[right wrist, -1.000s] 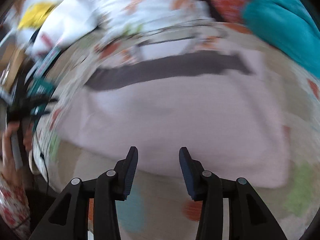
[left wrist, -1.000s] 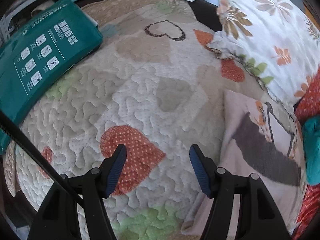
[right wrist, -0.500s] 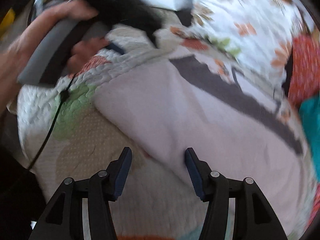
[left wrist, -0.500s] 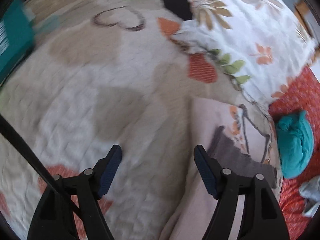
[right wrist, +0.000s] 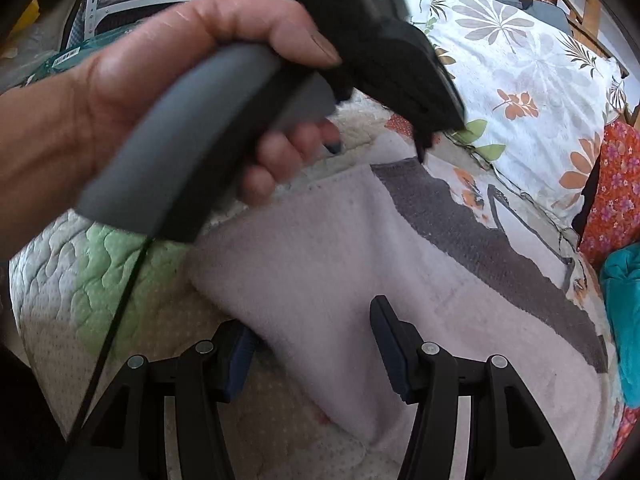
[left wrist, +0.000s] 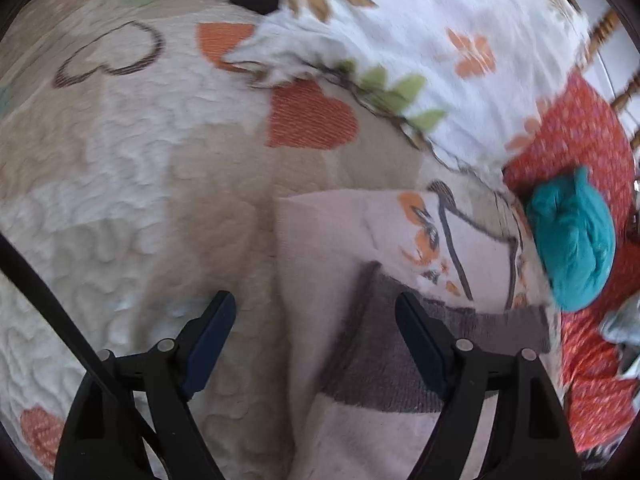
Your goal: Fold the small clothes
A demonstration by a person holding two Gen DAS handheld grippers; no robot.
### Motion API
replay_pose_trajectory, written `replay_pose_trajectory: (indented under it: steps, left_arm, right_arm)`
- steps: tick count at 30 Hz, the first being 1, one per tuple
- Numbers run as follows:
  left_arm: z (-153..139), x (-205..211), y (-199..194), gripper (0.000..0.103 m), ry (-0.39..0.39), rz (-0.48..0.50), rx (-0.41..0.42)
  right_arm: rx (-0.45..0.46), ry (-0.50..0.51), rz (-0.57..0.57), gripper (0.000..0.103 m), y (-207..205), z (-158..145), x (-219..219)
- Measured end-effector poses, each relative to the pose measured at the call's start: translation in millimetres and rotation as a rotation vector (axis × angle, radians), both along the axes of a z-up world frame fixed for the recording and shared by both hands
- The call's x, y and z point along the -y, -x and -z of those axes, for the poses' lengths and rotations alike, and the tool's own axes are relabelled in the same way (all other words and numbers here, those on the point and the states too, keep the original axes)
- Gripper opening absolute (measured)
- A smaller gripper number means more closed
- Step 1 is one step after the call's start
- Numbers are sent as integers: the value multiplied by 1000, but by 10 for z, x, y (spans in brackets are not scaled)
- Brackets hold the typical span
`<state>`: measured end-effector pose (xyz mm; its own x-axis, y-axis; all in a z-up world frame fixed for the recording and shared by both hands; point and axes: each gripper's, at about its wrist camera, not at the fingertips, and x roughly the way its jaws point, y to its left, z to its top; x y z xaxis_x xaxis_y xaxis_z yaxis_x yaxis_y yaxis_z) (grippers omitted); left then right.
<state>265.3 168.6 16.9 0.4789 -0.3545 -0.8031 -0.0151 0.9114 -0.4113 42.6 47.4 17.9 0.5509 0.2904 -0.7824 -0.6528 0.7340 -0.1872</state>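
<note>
Pink cloth [left wrist: 320,264] now under both tools, L [left wrist: 316,344] & R [right wrist: 308,344], jaws just widened, nothing gripped; you're set to pinch its edges.

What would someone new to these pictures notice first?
Probably the bare hand gripping a grey handle, filling the upper left of the right wrist view. Next, the pale pink cloth with a dark grey band, spread on the quilt patterned with hearts, reaching between the open jaws of both grippers. Then the bright teal bundle at the right edge, beside the flowered pillow.
</note>
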Motion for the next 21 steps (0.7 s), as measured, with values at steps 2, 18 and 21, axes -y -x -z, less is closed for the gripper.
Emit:
replay_pose_trajectory:
  steps: [2, 18, 21]
  left_arm:
    - [16, 107, 9, 63, -38, 30, -3]
    - [-836, 1184, 272, 13, -124, 72, 105]
    - [-1041, 1894, 208, 13, -148, 168, 127]
  right_arm:
    - [-4, -18, -2, 56, -18, 10, 6]
    - [-96, -345, 219, 9, -236, -683, 1262]
    - [-104, -406, 318, 8, -221, -787, 1836]
